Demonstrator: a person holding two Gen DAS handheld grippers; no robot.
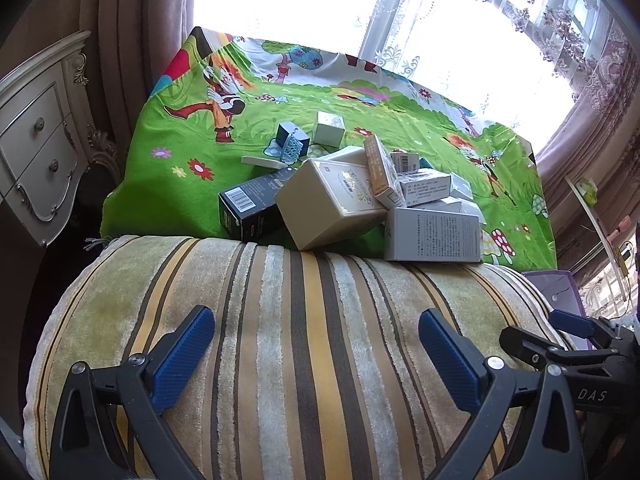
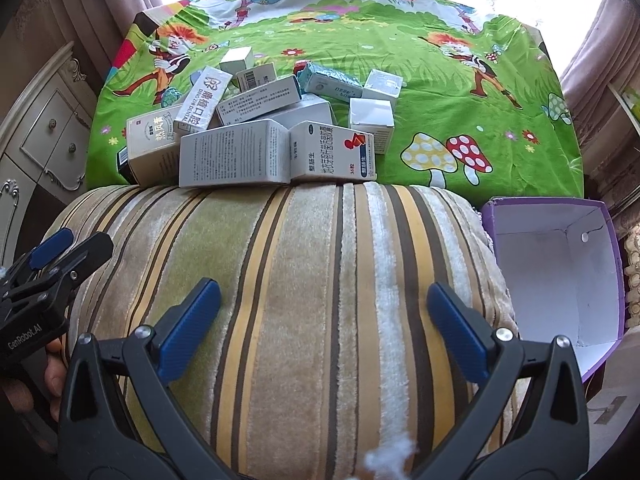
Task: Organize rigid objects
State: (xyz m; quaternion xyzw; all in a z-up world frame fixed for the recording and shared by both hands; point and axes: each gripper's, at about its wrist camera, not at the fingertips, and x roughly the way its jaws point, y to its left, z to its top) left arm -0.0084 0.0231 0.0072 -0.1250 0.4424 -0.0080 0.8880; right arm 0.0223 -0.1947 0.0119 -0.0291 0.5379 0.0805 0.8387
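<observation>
A pile of several small cardboard boxes (image 1: 360, 196) lies on a green cartoon-print cloth (image 1: 192, 140), just beyond a striped cushion (image 1: 280, 340). In the right wrist view the same pile (image 2: 260, 128) shows white medicine boxes, a beige box (image 2: 154, 144) and a teal carton (image 2: 332, 82). My left gripper (image 1: 316, 344) hovers open over the cushion, nothing between its blue pads. My right gripper (image 2: 324, 320) is also open over the cushion, short of the pile. An open purple box (image 2: 560, 272) with a white inside stands to the right of the cushion.
A cream carved dresser (image 1: 44, 140) stands at the left. Curtains and a bright window (image 1: 440, 20) lie behind the cloth-covered surface. The right gripper's body (image 1: 568, 344) shows at the left view's right edge; the left gripper and a hand (image 2: 44, 292) show at the right view's left edge.
</observation>
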